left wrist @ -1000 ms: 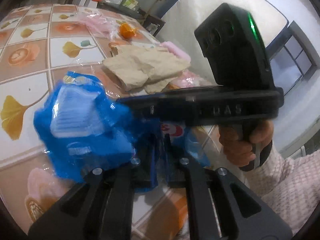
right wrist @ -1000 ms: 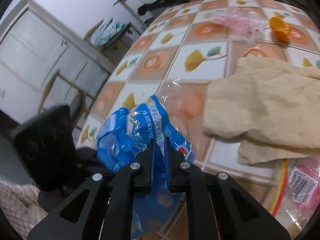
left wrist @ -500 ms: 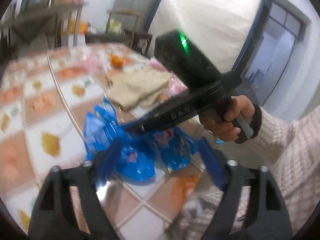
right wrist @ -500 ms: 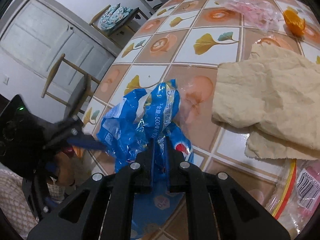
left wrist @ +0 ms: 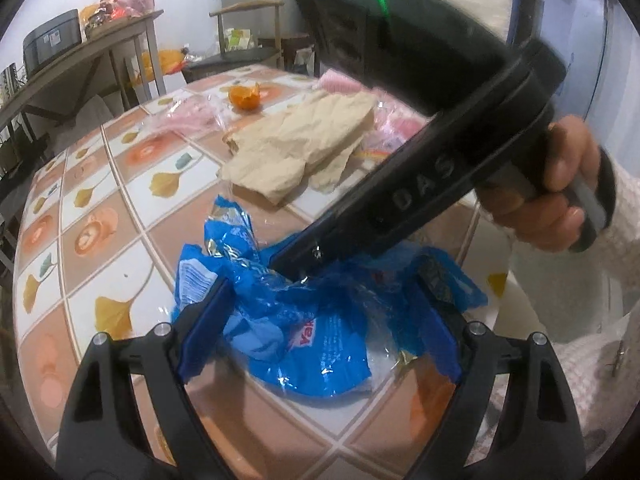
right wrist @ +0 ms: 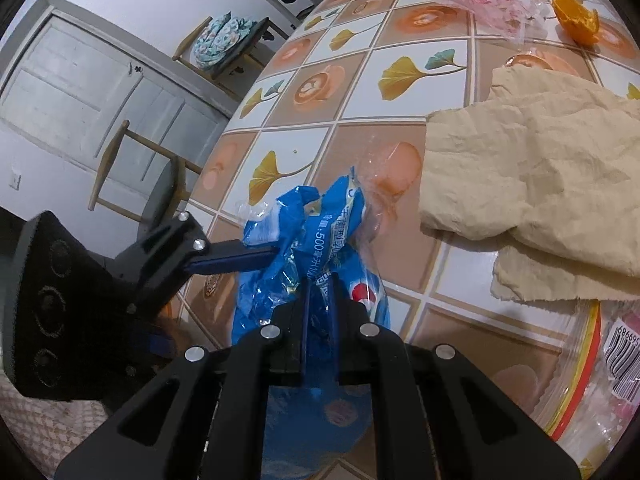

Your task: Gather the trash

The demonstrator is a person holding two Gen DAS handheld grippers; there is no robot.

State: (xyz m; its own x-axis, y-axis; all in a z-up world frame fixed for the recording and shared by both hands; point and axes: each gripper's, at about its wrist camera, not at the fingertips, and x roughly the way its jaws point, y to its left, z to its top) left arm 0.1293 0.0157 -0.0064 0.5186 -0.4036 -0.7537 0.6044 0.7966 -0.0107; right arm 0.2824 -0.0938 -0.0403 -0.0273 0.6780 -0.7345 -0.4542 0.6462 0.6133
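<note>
While my right gripper (right wrist: 320,300) pinches the crumpled blue plastic wrapper (right wrist: 316,240) between pressed-together fingers, my left gripper (left wrist: 320,312) sits spread wide around the same wrapper (left wrist: 288,320), one blue-padded finger on each side of it. Wrapper sits at the near edge of the tiled table with ginkgo-leaf and orange flower print (left wrist: 120,184), crumpled, white label and red print showing, partly hanging over the edge under my right gripper in the right wrist view. Can't tell if the left pads actually touch the plastic or sit just beside it.

In the left wrist view the right gripper body crosses the frame diagonally, its tip buried in the wrapper, my right hand (left wrist: 560,192) wrapped around the handle, white knit sleeve behind. In the right wrist view the left gripper (right wrist: 224,256) comes in from the left, one blue finger reaching the wrapper's side.

Beyond the wrapper: wrinkled beige paper bag (right wrist: 540,176) lying flat, near but apart from it. Clear zip bag with barcode label and red-yellow strip (right wrist: 600,360) just beside the paper bag, at the table edge. Farther back, an orange peel (left wrist: 245,96) and a crumpled pink-printed clear plastic film (right wrist: 480,0), well apart from the wrapper. Wooden chairs and a white door off the table.
</note>
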